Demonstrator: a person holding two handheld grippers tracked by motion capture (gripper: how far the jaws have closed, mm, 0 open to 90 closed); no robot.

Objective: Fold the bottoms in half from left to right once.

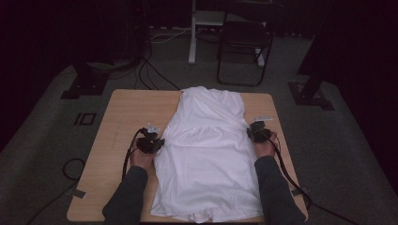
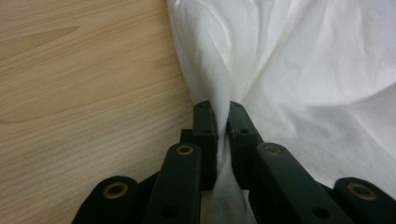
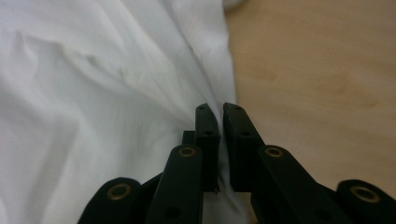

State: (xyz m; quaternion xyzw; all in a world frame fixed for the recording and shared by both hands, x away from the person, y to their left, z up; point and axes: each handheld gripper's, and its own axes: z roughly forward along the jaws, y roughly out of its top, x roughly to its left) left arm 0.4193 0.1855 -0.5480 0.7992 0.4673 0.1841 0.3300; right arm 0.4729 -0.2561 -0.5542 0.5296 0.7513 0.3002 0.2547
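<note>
Both forearms, in grey sleeves, come in from the near edge of the table (image 1: pixel 122 117), one on each side of the white dress (image 1: pixel 209 154).

Left gripper (image 1: pixel 151 142): at the dress's left edge, about waist level. Seen in my left gripper view, my left gripper (image 2: pixel 223 112) has its jaws clamped on a bunched fold of the white cloth (image 2: pixel 299 70); the fabric runs down between the pads and twists into pleats just past the tips. Bare wood lies to the left of the fold.

Right gripper (image 1: pixel 259 131): at the dress's right edge, roughly opposite the left one. Seen in my right gripper view, the right gripper (image 3: pixel 220 114) pinches the hem edge of the cloth (image 3: pixel 93 93), a thin strip caught between the pads, creases fanning away from the grip. Wood lies to the right.

Dress: flat on the tabletop, neck end away from me, skirt end reaching the near edge. It sits between my two grippers, gathered seam across its middle.

Beyond the table: a dark chair (image 1: pixel 244 42) on grey carpet.
</note>
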